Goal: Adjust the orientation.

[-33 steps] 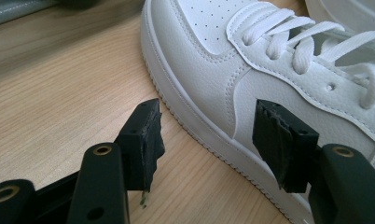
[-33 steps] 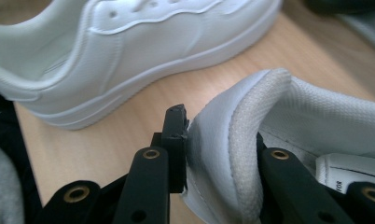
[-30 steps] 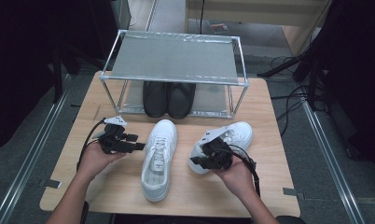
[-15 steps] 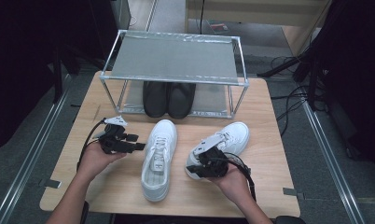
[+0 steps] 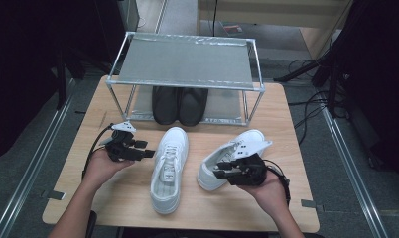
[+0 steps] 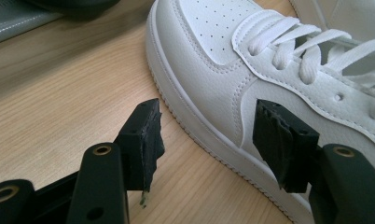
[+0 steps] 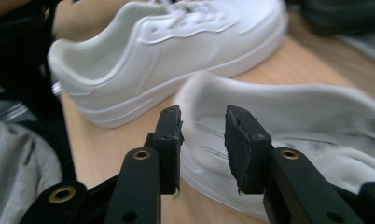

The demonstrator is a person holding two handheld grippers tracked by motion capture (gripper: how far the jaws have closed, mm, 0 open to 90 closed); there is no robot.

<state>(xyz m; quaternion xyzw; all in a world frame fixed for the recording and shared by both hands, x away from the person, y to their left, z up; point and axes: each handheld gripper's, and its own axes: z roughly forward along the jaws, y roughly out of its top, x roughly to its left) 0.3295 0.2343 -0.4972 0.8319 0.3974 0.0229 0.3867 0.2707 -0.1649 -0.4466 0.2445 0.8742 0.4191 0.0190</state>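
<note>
White sneakers lie on the wooden table (image 5: pixel 292 148), near the person, in front of a wire shoe rack. One white sneaker (image 5: pixel 168 166) lies flat on its sole in the middle, toe pointing far toward the rack, heel toward the near edge. To its right the second white sneaker (image 5: pixel 232 156) lies at an angle, toe toward the far right and heel toward the near left.

At that heel sits the right gripper (image 5: pixel 221 171), held from the near right. Its jaws have just been opening and now stand partly apart; in the right gripper view (image 7: pixel 203 123) the heel of this shoe (image 7: pixel 288 140) is blurred just beyond and between the pads, which do not press on it. The other sneaker (image 7: pixel 167 56) lies farther off in that view.

Left of the middle sneaker, the left gripper (image 5: pixel 147 153) points right toward its side. In the left gripper view its jaws (image 6: pixel 206 133) stand wide apart, with nothing clamped; the sneaker's side and sole edge (image 6: pixel 213 93) lie just beyond and between the pads, and I cannot tell whether the right-hand pad touches the leather.

Farther off, the shoe rack (image 5: pixel 185 62) has a grey mesh top shelf, and a pair of black shoes (image 5: pixel 180 105) stands side by side under it.
</note>
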